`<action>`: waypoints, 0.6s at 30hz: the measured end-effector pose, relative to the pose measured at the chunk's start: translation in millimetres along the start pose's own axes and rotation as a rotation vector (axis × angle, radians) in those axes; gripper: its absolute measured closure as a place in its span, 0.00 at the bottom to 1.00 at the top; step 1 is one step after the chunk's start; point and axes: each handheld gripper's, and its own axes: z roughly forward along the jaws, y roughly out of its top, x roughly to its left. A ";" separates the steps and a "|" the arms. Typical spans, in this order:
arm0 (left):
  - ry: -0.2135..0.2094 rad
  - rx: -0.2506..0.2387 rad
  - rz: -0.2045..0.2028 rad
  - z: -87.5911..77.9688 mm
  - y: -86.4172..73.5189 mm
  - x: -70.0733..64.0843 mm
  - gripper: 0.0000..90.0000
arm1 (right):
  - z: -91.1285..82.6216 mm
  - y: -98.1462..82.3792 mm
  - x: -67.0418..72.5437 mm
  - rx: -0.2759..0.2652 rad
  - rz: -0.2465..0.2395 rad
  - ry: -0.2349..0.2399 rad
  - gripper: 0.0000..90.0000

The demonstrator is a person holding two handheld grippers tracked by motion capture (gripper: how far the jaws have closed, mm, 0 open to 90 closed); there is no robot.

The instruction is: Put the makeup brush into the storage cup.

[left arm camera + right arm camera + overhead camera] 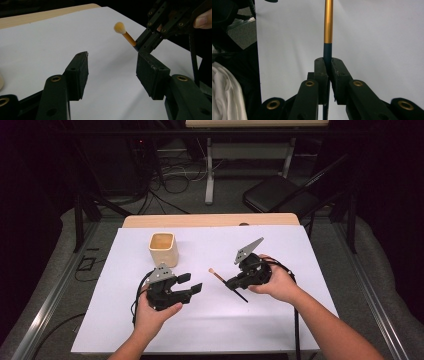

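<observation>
A slim brush (218, 276) with a pale bristle tip, an orange neck and a black handle hangs tilted just above the white sheet (210, 330). My right gripper (231, 283) is shut on its black handle; in the right gripper view the brush (328, 25) runs straight up from between the closed pads of that gripper (328, 65). My left gripper (191, 283) is open with nothing between its fingers, a short way left of the brush tip. In the left gripper view its jaws (112, 72) stand wide apart, with the brush (128, 38) and the right gripper (148, 41) beyond them.
A beige square cup (164, 251) stands upright on the sheet behind the left gripper. The wooden table edge (200, 220) shows past the sheet. A black folding chair (280, 195) and cables are on the floor beyond the table.
</observation>
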 end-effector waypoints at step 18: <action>-0.051 -0.019 -0.035 8.0 11.0 -2.5 0.49 | -5.8 -3.8 0.6 -0.100 0.052 0.001 0.93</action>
